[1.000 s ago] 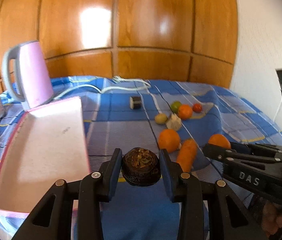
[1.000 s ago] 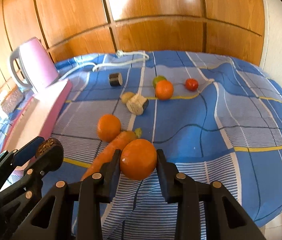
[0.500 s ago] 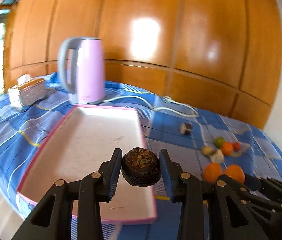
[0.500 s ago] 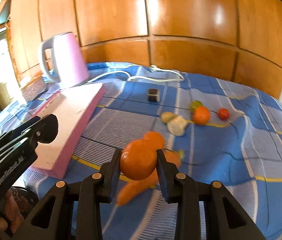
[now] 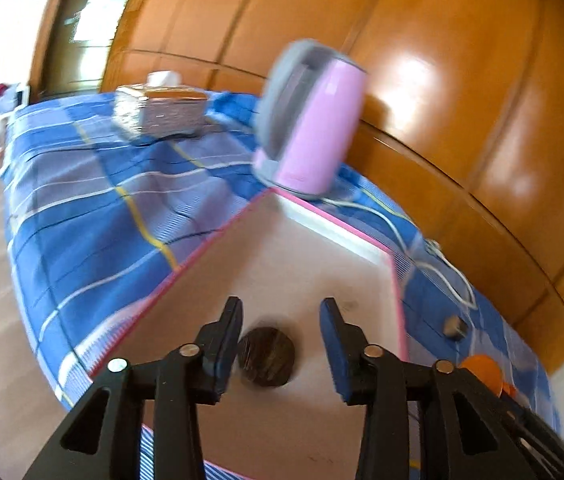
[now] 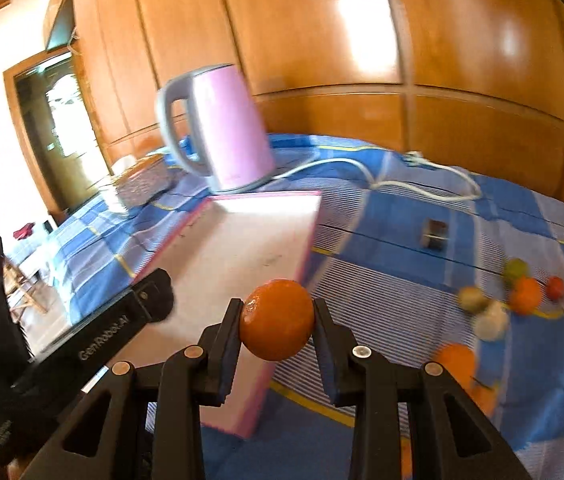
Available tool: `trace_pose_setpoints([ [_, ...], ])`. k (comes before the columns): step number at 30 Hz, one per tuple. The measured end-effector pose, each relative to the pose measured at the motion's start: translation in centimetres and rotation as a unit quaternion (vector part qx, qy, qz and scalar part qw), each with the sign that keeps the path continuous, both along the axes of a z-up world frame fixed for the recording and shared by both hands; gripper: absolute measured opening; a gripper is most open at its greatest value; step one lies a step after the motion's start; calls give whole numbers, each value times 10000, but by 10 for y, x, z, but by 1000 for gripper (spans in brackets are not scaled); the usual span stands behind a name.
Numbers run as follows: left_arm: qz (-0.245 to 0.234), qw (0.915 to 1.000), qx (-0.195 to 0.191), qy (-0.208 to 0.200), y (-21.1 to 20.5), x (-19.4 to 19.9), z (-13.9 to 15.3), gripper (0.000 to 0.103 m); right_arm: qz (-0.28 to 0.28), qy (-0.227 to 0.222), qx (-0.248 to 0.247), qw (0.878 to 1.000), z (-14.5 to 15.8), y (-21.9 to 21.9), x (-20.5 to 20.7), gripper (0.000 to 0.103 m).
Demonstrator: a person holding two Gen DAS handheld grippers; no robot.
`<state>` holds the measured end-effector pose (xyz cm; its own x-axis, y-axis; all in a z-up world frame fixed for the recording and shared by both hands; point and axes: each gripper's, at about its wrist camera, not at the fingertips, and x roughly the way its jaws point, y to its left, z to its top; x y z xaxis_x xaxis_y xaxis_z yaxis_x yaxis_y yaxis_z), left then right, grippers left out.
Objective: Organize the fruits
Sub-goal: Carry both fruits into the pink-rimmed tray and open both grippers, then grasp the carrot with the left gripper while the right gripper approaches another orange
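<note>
— What did you see from the wrists, biggest thing first?

— The checked blue tablecloth (image 6: 402, 240) covered everything. On it sat my white tray with a pink rim (image 5: 294, 264), a pink kettle (image 5: 310, 120) just behind its far edge.

— And the left gripper (image 5: 280, 344)?

— Its jaws were opening over the tray. The dark round fruit (image 5: 266, 356) was between them, but I saw a gap on the right side, so the pads weren't pressing it.

— The right gripper (image 6: 278, 336)?

— I had it pinching an orange (image 6: 277, 319) above the tray's near corner. More small fruits (image 6: 522, 292) lay blurred on the cloth, well off to the right.
</note>
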<state>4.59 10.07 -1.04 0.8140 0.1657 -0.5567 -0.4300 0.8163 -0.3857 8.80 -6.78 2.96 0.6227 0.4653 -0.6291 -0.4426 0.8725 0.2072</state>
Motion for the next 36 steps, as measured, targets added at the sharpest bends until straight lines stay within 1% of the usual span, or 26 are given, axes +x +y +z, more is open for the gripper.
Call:
trace_pose_setpoints([
  [3, 220, 9996, -171, 4, 12, -1, -3, 59, 139, 249, 181, 9994, -5, 10, 13, 35],
  [4, 254, 9995, -194, 6, 13, -1, -4, 61, 219, 353, 271, 9988, -7, 14, 18, 36],
  [5, 270, 9994, -195, 8, 13, -2, -4, 64, 268, 400, 314, 9983, -8, 17, 20, 36],
  [8, 332, 9993, -196, -8, 14, -4, -3, 69, 426, 516, 381, 9970, -8, 26, 25, 37],
  [10, 293, 9993, -217, 19, 15, -2, -4, 70, 422, 518, 358, 9971, -8, 27, 24, 38],
  [14, 198, 9998, -25, 2, 6, -1, -1, 72, 316, 506, 233, 9979, -9, 15, 19, 38],
  [18, 89, 9998, 162, -35, -2, -1, 1, 76, 57, 422, -3, 9991, -12, -9, 4, 38],
  [22, -70, 9994, 328, -34, -10, -1, 3, 77, -241, 337, -207, 9989, -14, -37, -8, 38],
  [27, -382, 9977, 564, -58, -24, 0, 5, 77, -590, 249, -377, 9972, -13, -71, -17, 38],
  [30, -621, 9955, 709, -70, -35, 1, 6, 79, -946, 221, -475, 9941, -13, -97, -18, 38],
  [32, -770, 9937, 809, -83, -41, 1, 7, 80, -1153, 232, -456, 9920, -14, -110, -19, 38],
  [33, -865, 9923, 876, -97, -45, 1, 8, 80, -1341, 259, -412, 9898, -16, -120, -19, 38],
  [36, -1195, 9875, 1019, -110, -57, 2, 9, 81, -1712, 449, -149, 9841, -22, -140, -16, 38],
])
